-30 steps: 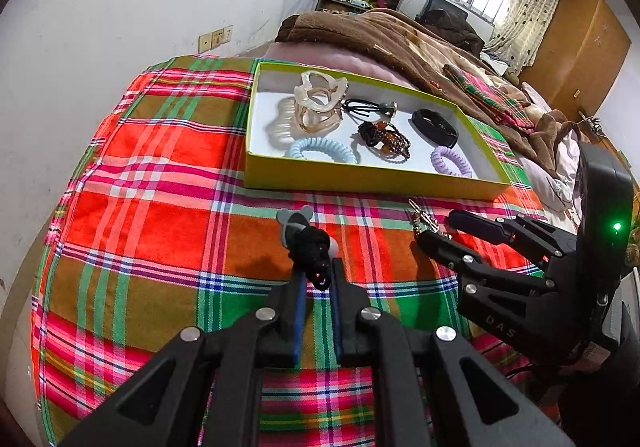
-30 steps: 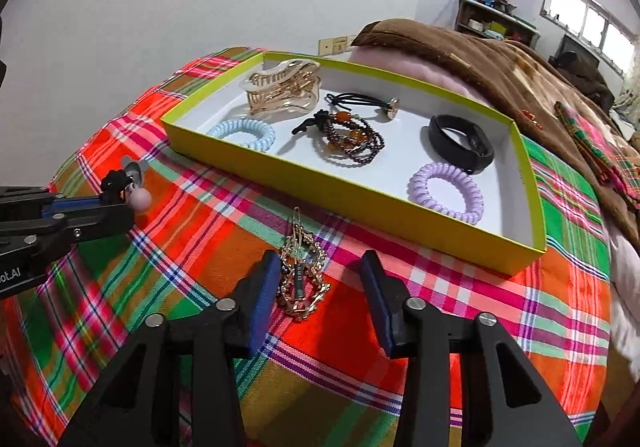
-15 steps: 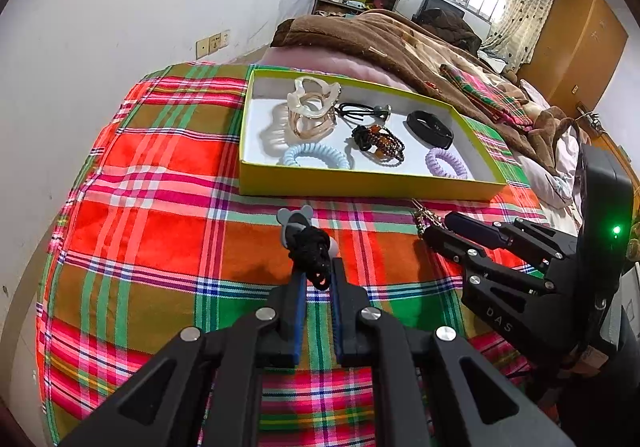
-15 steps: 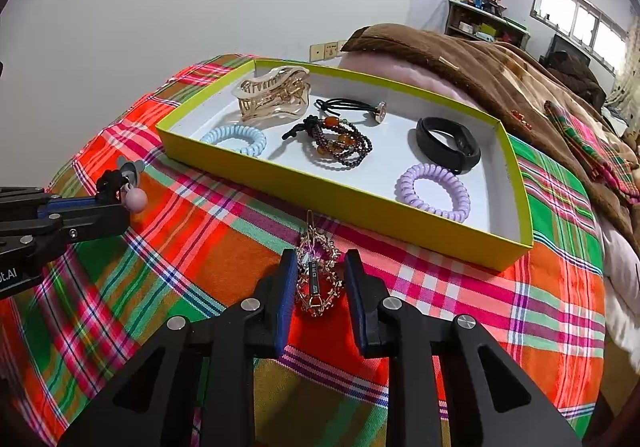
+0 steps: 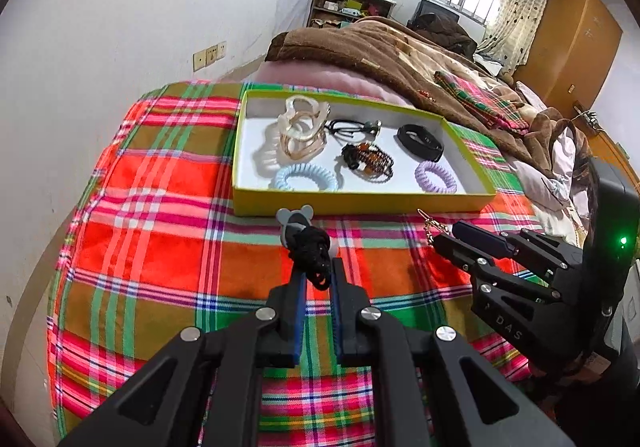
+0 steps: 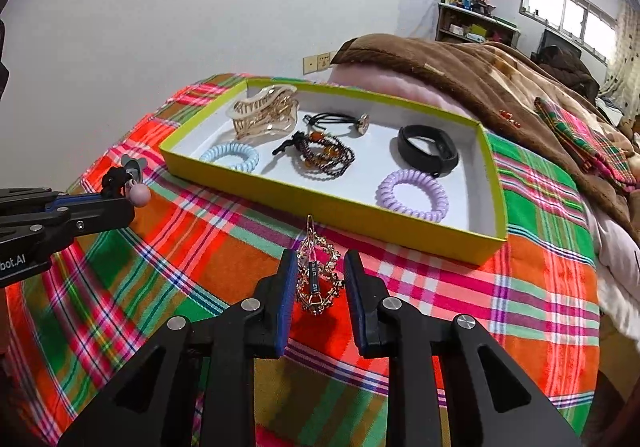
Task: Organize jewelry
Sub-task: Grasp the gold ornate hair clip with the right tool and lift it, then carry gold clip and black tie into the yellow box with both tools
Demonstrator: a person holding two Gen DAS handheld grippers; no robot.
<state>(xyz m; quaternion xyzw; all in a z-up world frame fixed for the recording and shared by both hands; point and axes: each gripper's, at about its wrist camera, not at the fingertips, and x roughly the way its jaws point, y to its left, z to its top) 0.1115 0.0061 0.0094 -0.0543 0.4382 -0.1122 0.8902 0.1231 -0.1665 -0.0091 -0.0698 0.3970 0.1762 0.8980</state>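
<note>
My left gripper (image 5: pixel 314 267) is shut on a black hair tie (image 5: pixel 310 251) with a grey mouse-ear charm, held just above the plaid cloth. In the right wrist view that left gripper (image 6: pixel 120 203) and its hair tie (image 6: pixel 114 179) sit at the far left. My right gripper (image 6: pixel 320 267) is shut on a gold chain bracelet (image 6: pixel 318 279) with a small dark tag; the chain's end (image 5: pixel 430 225) pokes out of the right gripper (image 5: pixel 452 235). Just beyond both stands a yellow-green tray (image 6: pixel 320 203) with a white floor.
In the tray lie a beige claw clip (image 6: pixel 264 117), a blue coil tie (image 6: pixel 230 157), a beaded bracelet (image 6: pixel 324 157), a black elastic (image 6: pixel 340 121), a black band (image 6: pixel 428 149) and a purple coil tie (image 6: pixel 412 193). A brown blanket (image 6: pixel 460 63) lies behind the tray.
The right gripper's jaws have closed from wide apart onto the gold chain. The left gripper has kept its hold on the hair tie and hardly moved.
</note>
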